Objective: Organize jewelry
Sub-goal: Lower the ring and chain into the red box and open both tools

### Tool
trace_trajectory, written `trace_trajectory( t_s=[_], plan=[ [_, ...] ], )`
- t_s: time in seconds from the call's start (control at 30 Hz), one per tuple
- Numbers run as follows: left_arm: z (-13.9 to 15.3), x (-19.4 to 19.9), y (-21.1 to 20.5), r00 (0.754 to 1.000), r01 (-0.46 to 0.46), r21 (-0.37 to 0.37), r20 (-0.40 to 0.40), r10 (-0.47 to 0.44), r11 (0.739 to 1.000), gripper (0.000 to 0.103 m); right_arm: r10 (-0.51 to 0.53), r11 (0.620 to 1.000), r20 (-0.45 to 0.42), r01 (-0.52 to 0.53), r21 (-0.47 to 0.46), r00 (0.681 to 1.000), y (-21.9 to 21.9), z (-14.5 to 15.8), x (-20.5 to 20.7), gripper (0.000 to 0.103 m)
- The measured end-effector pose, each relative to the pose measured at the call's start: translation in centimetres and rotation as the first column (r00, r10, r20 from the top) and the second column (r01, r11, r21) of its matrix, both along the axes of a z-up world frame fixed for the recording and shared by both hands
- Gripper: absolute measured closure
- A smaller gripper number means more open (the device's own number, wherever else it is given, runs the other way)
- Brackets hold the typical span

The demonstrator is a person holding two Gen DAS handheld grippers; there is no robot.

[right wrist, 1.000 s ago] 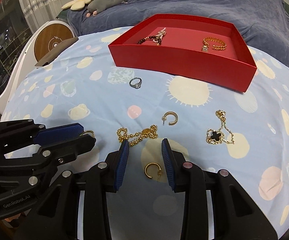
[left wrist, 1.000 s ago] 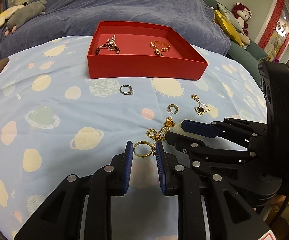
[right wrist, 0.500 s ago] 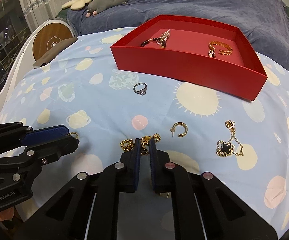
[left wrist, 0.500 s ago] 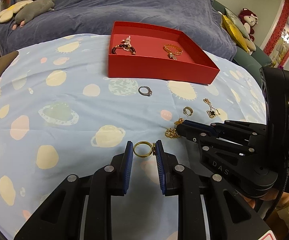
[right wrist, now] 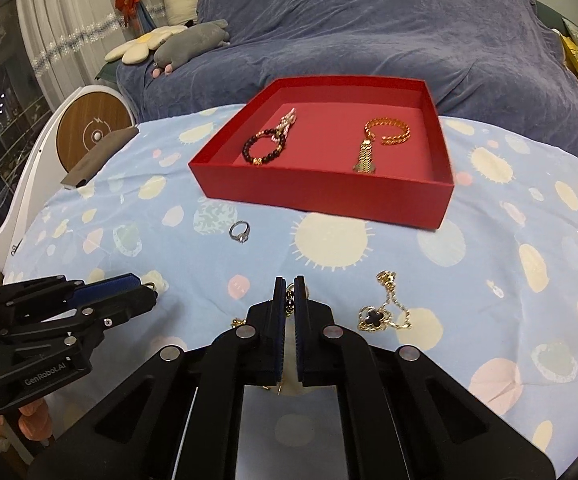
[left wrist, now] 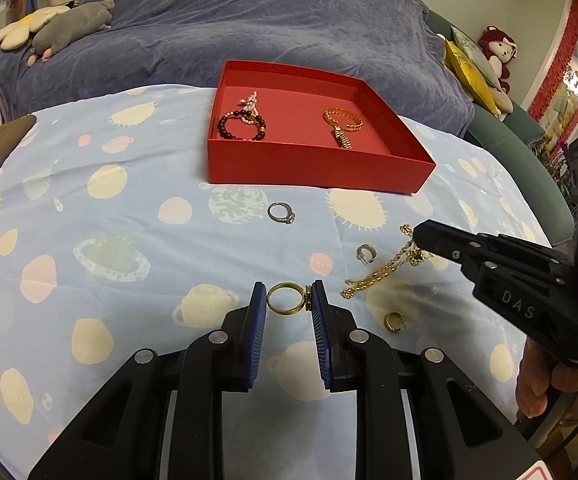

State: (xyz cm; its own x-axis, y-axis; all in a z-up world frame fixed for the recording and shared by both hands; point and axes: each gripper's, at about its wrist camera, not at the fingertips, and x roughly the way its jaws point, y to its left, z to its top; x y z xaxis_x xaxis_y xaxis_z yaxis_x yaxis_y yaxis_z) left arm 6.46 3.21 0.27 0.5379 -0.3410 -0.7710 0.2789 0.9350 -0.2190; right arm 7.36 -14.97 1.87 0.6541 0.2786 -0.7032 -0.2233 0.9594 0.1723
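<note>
Left wrist view: left tool (left wrist: 287, 305) clamped on gold ring (left wrist: 285, 298), low over the bench (left wrist: 89, 240). In red box (left wrist: 317, 168) already: beaded bracelet (left wrist: 241, 123), gold bracelet (left wrist: 343, 120). Left outside: silver ring (left wrist: 281, 213), hoop earring (left wrist: 366, 253), second earring (left wrist: 395, 321), gold chain (left wrist: 385, 272) lifted at one end by right tool (left wrist: 423, 236).

Right wrist view: right tool (right wrist: 288, 292) pinched together on gold chain (right wrist: 289, 300). Clover bracelet (right wrist: 381, 314) also unsorted beside it. Judged under halfway.
</note>
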Motion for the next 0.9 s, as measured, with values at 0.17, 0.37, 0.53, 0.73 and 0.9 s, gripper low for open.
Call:
trace_trajectory(
  t_s=[0.17, 0.37, 0.53, 0.73, 0.9],
  plan=[
    [1.5, 1.0, -1.3, 1.000, 0.009, -0.006, 0.029, -0.008, 1.000, 0.083, -0.047, 0.998, 0.044, 0.046, 0.035, 0.998, -1.9, 2.7, 0.4, 0.100],
    [4.6, 4.4, -3.0, 0.997, 0.010, -0.010, 0.076, -0.009, 1.000, 0.083, -0.096, 0.994, 0.111, 0.089, 0.066, 0.989, -4.0, 6.6, 2.5, 0.100],
    [7.1, 9.0, -4.3, 0.992, 0.012, 0.006, 0.127, -0.013, 1.000, 0.083, -0.120, 0.990, 0.147, 0.108, 0.087, 0.982, -5.5, 9.6, 6.5, 0.100],
    [7.4, 15.2, -6.0, 0.992, -0.015, 0.007, 0.128, 0.014, 1.000, 0.083, -0.160, 0.985, 0.149, 0.148, 0.088, 0.976, -5.9, 9.5, 11.6, 0.100],
    [5.1, 18.9, -7.0, 0.997, -0.024, -0.010, 0.075, 0.025, 1.000, 0.083, -0.180, 0.982, 0.101, 0.172, 0.081, 0.979, -6.2, 6.7, 14.4, 0.100]
  ],
)
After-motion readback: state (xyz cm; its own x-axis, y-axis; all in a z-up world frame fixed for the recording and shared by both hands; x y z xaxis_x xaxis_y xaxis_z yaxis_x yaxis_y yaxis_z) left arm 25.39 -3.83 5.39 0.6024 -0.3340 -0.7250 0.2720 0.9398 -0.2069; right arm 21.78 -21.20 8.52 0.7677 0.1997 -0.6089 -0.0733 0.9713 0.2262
